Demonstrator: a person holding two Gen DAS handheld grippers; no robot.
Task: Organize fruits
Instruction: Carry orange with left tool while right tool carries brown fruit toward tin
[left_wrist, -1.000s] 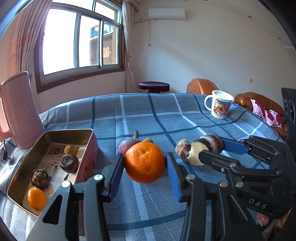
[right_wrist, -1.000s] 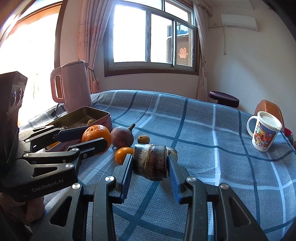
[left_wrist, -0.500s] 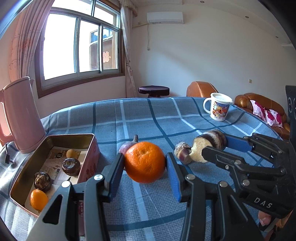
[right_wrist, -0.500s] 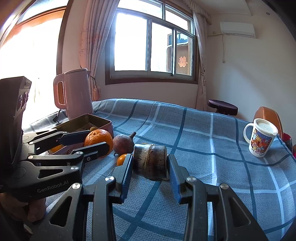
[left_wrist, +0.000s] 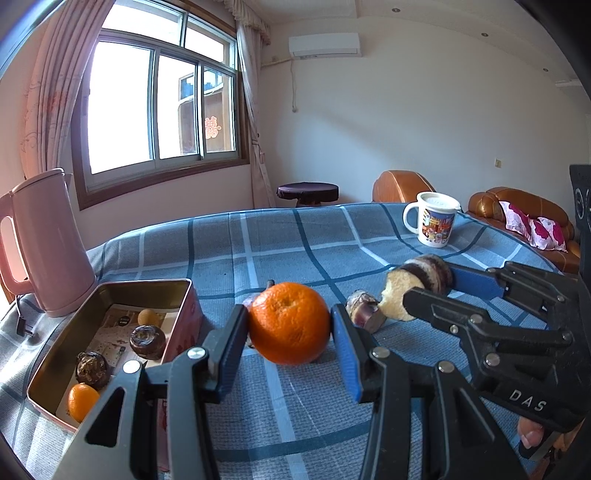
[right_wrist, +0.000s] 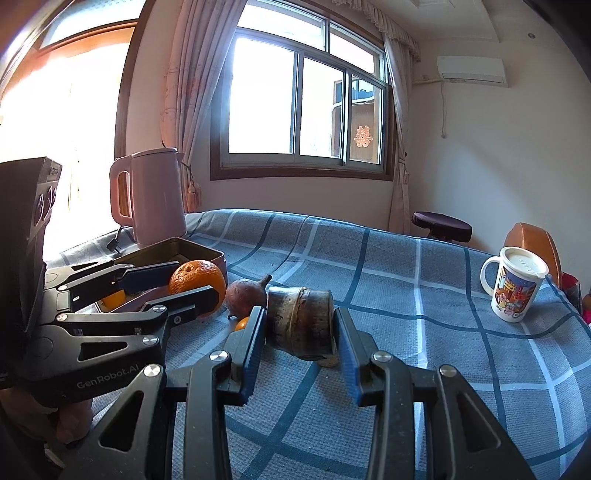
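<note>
My left gripper (left_wrist: 288, 328) is shut on a large orange (left_wrist: 289, 327) and holds it above the blue checked cloth, right of the open tin box (left_wrist: 110, 291). The box holds two dark round fruits, a small orange and a small yellow fruit. My right gripper (right_wrist: 300, 325) is shut on a brown sugarcane-like stalk piece (right_wrist: 300, 322), which also shows in the left wrist view (left_wrist: 417, 286). A second stalk piece (left_wrist: 361, 311) lies on the cloth. A purple-brown fruit (right_wrist: 245, 294) and a small orange fruit (right_wrist: 242, 324) lie between the grippers.
A pink kettle (left_wrist: 48, 240) stands behind the box at the left, with its plug and cord on the cloth. A cartoon mug (left_wrist: 432, 223) stands at the far right of the table. Brown sofas and a stool stand beyond the table.
Both grippers have risen a little with their fruit still held. The view of the table has dropped and the box has shifted slightly right in the left wrist view.
</note>
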